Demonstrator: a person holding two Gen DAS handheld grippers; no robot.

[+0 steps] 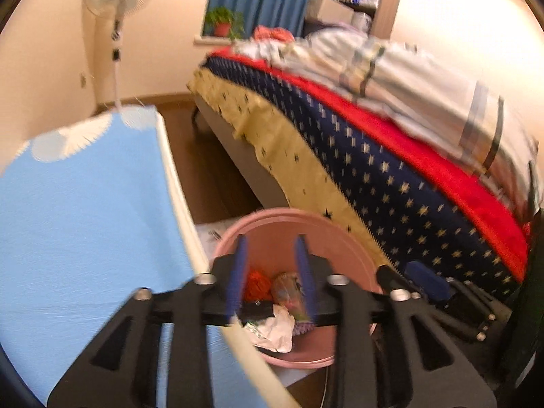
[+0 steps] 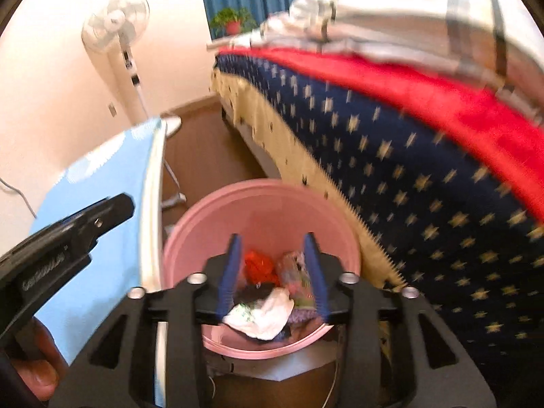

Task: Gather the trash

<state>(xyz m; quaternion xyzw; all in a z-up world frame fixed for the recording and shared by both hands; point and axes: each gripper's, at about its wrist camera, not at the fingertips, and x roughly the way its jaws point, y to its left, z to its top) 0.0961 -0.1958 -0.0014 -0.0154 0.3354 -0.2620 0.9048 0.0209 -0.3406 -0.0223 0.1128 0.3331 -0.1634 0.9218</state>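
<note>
A pink trash bin (image 1: 272,219) stands on the floor between a table and a bed; it also shows in the right wrist view (image 2: 261,193). Inside lie a crumpled white paper (image 1: 277,329) (image 2: 268,316), an orange wad (image 1: 256,285) (image 2: 260,267) and a colourful wrapper (image 1: 289,292) (image 2: 299,278). My left gripper (image 1: 272,248) hovers above the bin, open and empty. My right gripper (image 2: 272,244) also hovers above the bin, open and empty. The left gripper's body shows at the left of the right wrist view (image 2: 68,238).
A table with a light blue cloth (image 1: 85,221) (image 2: 102,204) stands left of the bin. A bed with a starred navy cover (image 1: 374,170) (image 2: 408,170) stands close on the right. A white standing fan (image 1: 117,6) (image 2: 117,27) is by the far wall.
</note>
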